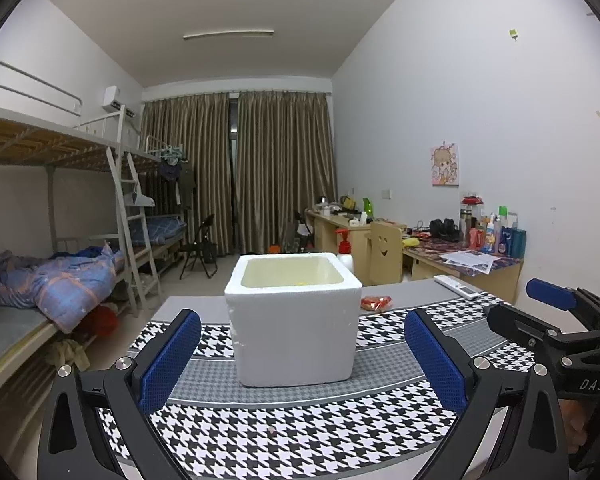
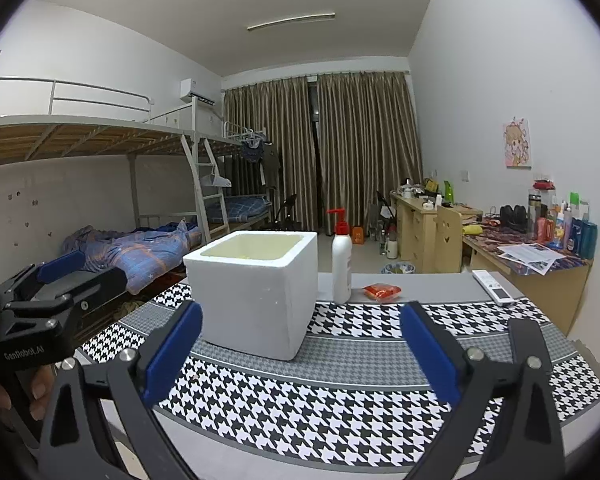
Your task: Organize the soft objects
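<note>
both grippers (image 1: 302, 360) (image 2: 300, 356) apart before upright foam box (image 1: 294, 320)

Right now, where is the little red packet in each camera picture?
Left wrist view: the red packet lies on the table just right of the white foam box, partly hidden behind it.
Right wrist view: the red packet lies in the open, right of the pump bottle.
Shared landmark: the white remote, further right in both.

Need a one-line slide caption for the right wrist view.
Open right gripper faces a white foam box, pump bottle and red packet on a houndstooth mat.
</note>
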A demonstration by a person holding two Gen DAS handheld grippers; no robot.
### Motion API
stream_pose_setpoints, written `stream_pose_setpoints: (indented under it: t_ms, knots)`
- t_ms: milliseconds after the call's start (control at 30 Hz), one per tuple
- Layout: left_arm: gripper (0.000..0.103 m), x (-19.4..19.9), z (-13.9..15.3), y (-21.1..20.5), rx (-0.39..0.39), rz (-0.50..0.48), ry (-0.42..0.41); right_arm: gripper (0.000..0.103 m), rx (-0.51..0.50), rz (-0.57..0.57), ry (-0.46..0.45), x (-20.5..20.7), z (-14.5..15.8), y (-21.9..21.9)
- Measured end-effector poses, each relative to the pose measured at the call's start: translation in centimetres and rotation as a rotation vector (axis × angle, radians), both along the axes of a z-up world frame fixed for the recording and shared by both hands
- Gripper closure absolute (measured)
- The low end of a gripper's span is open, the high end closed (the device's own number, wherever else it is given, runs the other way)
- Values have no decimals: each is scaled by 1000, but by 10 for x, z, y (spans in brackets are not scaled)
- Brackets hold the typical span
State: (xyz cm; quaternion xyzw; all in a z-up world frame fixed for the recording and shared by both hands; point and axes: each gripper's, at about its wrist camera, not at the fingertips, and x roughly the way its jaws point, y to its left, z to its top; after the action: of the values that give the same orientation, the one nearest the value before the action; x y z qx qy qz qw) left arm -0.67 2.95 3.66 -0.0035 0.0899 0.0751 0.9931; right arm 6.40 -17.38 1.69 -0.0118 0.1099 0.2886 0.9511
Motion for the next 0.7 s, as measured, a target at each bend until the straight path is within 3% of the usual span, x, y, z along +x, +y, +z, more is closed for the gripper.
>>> stream_pose_setpoints:
  t_ms: [700]
  knots:
    - [1,-16,-17,-5,-9,43,0,1,-5,9,27,-11,-22,-2]
